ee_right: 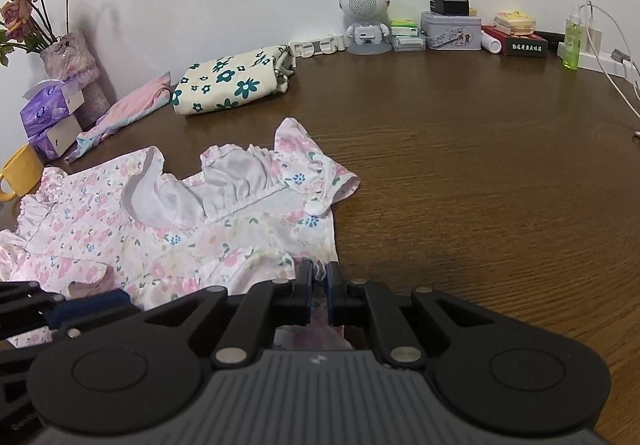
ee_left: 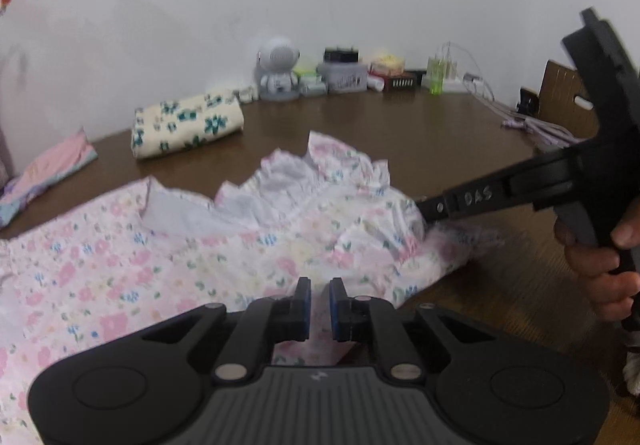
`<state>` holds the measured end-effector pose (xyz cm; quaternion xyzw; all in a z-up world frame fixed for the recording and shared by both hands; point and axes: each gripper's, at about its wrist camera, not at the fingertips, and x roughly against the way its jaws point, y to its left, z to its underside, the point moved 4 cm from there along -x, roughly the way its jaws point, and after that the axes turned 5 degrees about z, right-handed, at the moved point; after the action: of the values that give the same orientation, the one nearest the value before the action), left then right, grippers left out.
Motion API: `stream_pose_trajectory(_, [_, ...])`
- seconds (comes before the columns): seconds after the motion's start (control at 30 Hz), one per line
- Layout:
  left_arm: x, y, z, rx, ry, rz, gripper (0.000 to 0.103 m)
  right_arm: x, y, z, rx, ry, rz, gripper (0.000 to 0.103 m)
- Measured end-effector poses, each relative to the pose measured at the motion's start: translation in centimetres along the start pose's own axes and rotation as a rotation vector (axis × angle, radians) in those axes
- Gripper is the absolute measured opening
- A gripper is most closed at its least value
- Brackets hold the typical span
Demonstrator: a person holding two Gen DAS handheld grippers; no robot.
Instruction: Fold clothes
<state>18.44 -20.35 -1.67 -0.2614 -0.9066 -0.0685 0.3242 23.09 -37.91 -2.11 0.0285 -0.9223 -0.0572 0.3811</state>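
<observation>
Pink floral garment (ee_right: 168,229) spread on brown table (ee_right: 460,181), reaching from 9 o'clock to centre in the right wrist view. Right gripper (ee_right: 319,277) clamped on a gathered bit of its near hem at 6 o'clock. Left gripper (ee_left: 319,295) nearly closed over the same cloth; grip there unclear, cannot tell. Only in the right view: dried flowers (ee_right: 28,1), purple tissue packs (ee_right: 48,113) and yellow mug (ee_right: 22,173) at 9 o'clock. Only in the left view: hand (ee_left: 600,257) on the right gripper's handle at 3 o'clock. In both: folded cream cloth with teal flowers (ee_right: 236,83) at 11 o'clock.
</observation>
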Motion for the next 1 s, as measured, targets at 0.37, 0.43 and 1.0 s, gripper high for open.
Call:
stream_pose_trajectory(0.37, [-0.5,-0.2,0.5,-0.007,0.030,-0.009,0.008,4.8,-2.1,0.2,-0.102,-0.149,-0.047,0.012])
stream_pose_trajectory(0.43, [-0.5,-0.2,0.5,-0.007,0.030,-0.010,0.008,5.9,-1.2,0.6,-0.066,-0.186,-0.034,0.013])
stream_pose_trajectory(1.0, [-0.5,-0.6,0.7,-0.025,0.025,-0.023,0.008,7.4,0.3,1.7,-0.019,-0.201,-0.089,0.017])
